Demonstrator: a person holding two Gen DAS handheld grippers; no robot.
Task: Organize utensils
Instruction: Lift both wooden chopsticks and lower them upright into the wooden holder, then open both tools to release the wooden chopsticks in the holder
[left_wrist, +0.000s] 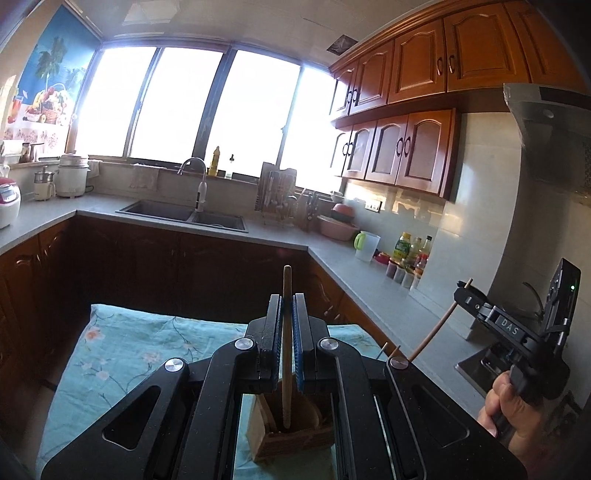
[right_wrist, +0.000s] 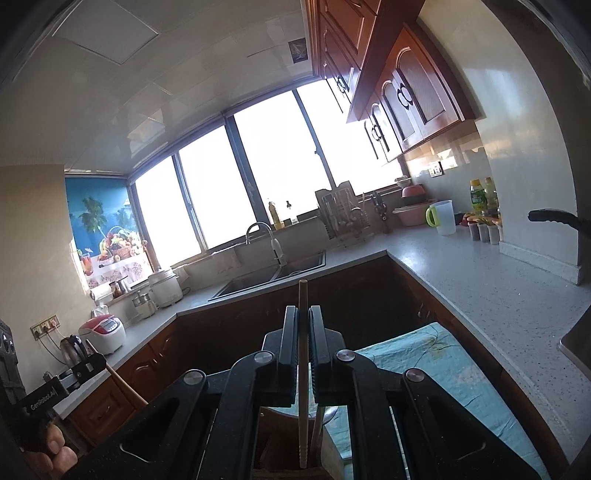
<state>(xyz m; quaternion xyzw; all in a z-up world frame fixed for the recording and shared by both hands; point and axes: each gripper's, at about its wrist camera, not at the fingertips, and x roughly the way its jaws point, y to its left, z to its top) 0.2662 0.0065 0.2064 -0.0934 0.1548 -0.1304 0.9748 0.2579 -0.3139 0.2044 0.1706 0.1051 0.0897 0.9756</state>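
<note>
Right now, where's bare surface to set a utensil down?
Free: teal cloth left of the wooden holder; grey counter between the cloth and wall. Crowded: the corner with white jug and bottles.

My left gripper points level, jaws pinched on an upright chopstick. My right gripper, just right of it, tilts up, jaws clamped on a pale chopstick.
</note>
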